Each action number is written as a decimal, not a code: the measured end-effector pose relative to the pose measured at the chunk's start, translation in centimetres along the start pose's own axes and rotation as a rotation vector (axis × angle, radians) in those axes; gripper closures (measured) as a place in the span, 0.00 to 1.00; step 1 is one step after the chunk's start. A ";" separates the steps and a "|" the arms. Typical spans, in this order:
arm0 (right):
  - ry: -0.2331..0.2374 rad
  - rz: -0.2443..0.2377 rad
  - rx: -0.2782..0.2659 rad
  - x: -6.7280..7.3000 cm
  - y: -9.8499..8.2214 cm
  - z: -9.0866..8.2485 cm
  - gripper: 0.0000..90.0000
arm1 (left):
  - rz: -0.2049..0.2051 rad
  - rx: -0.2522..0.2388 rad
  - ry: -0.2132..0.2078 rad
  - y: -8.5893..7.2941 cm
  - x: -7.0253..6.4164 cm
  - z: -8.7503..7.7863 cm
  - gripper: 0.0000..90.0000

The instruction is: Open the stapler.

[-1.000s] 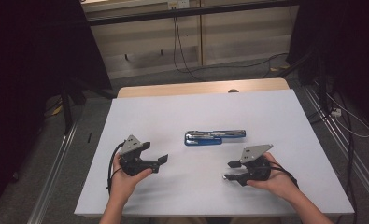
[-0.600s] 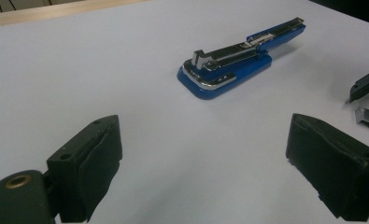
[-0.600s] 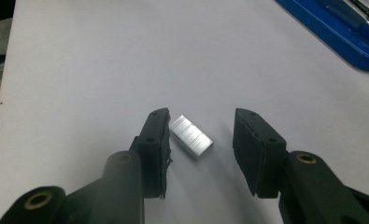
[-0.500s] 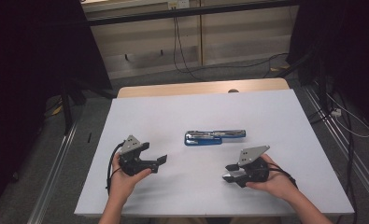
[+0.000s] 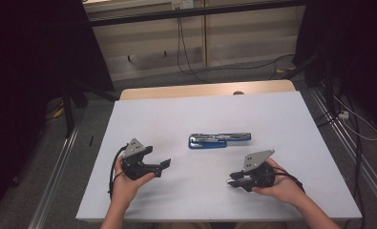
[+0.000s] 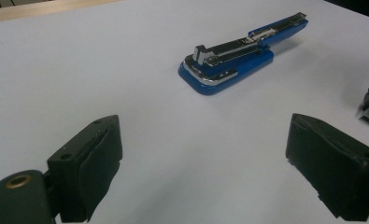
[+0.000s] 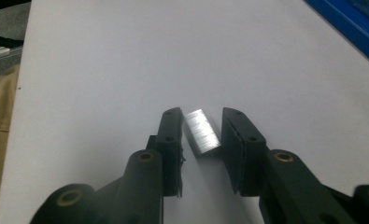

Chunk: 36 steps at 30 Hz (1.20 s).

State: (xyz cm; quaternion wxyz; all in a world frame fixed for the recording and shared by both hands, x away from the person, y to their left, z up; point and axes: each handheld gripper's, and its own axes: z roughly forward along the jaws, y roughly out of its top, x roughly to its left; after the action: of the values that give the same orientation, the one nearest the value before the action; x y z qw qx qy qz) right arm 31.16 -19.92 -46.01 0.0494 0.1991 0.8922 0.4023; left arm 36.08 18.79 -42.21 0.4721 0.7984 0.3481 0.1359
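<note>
Nearest, right claw [image 7: 202, 135] astride a small silvery block of metal staples [image 7: 201, 132] lying on the white desk [image 5: 281, 119]; jaws just closing, narrow gaps left on both sides, not yet clamped. Left claw [image 6: 203, 175] spread wide, released, nothing between, bare desk all round. Farther off, mid-desk and well apart from both claws and from every edge, a blue-and-chrome stapler [image 5: 219, 140], swung open, lying flat. No readable writing or brand anywhere.
</note>
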 end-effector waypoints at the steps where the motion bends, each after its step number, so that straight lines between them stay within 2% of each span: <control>1: 0.007 -0.002 0.002 0.1 0.0 0.0 0.80 | 0.000 0.001 -0.001 0.0 0.0 0.0 0.12; 6: 0.006 -0.010 0.002 0.3 0.1 0.0 0.77 | -0.003 -0.001 0.000 0.0 0.1 0.0 0.12; 10: 0.002 -0.021 0.010 0.2 0.3 0.3 0.79 | -0.003 -0.001 -0.001 0.0 0.1 0.0 0.12; 27: -0.005 0.008 0.003 0.2 0.2 0.3 0.88 | -0.005 -0.002 0.000 0.0 0.2 -0.2 0.12; 36: -0.002 0.008 -0.001 0.1 0.1 0.3 0.88 | -0.004 -0.001 -0.001 0.1 0.2 -0.3 0.10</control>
State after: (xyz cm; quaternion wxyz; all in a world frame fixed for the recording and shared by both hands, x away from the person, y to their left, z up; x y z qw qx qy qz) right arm 31.17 -19.59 -46.10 0.0489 0.2033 0.8911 0.4027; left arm 36.14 19.09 -42.03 0.4730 0.7976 0.3494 0.1346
